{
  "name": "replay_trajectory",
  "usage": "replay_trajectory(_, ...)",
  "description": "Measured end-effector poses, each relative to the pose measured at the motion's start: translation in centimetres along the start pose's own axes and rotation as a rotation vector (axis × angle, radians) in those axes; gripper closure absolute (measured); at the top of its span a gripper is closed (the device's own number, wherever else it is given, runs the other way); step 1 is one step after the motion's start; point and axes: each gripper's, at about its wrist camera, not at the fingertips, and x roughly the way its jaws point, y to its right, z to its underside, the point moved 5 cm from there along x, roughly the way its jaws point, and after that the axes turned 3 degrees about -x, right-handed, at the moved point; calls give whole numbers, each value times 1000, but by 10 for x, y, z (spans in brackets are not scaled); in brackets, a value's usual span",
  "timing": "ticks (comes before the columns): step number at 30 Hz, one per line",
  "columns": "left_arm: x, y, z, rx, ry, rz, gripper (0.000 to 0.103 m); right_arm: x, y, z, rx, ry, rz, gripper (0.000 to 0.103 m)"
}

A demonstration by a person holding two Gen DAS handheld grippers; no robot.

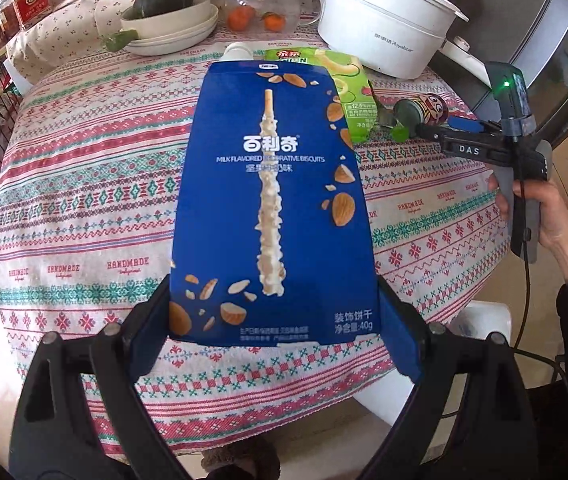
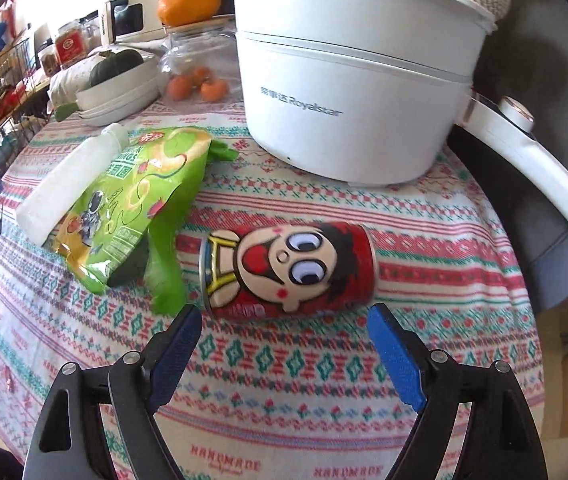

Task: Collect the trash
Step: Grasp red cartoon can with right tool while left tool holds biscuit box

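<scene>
Glossy printed cardboard biscuit box (image 1: 274, 204); shiny crinkled foil-plastic snack bag (image 2: 132, 204); smooth glossy metal can (image 2: 289, 268); matt woven cloth tablecloth (image 2: 323, 400); smooth white plastic cooker (image 2: 347, 92).

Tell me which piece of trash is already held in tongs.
The blue biscuit box, clamped between the left tongs. The red can, green snack bag and white bottle lie on the table.

Open right hand-held gripper (image 2: 284, 336) faces a red can (image 2: 289, 268) lying sideways.
</scene>
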Motion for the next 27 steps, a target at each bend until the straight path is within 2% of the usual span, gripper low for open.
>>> replay_trajectory(9, -1, 15, -1, 23, 11, 2, 11, 15, -7, -9, -18, -17, 8, 16)
replay_trajectory(11, -2, 15, -1, 22, 14, 6, 11, 14, -5, -10, -16, -19, -13, 16)
replay_trajectory(18, -2, 15, -3, 14, 10, 19, 11, 4, 7, -11, -56, 24, -40, 9)
replay_trajectory(27, 2, 17, -5, 14, 7, 25, 11, 19, 8, -22, -57, 29, -63, 9)
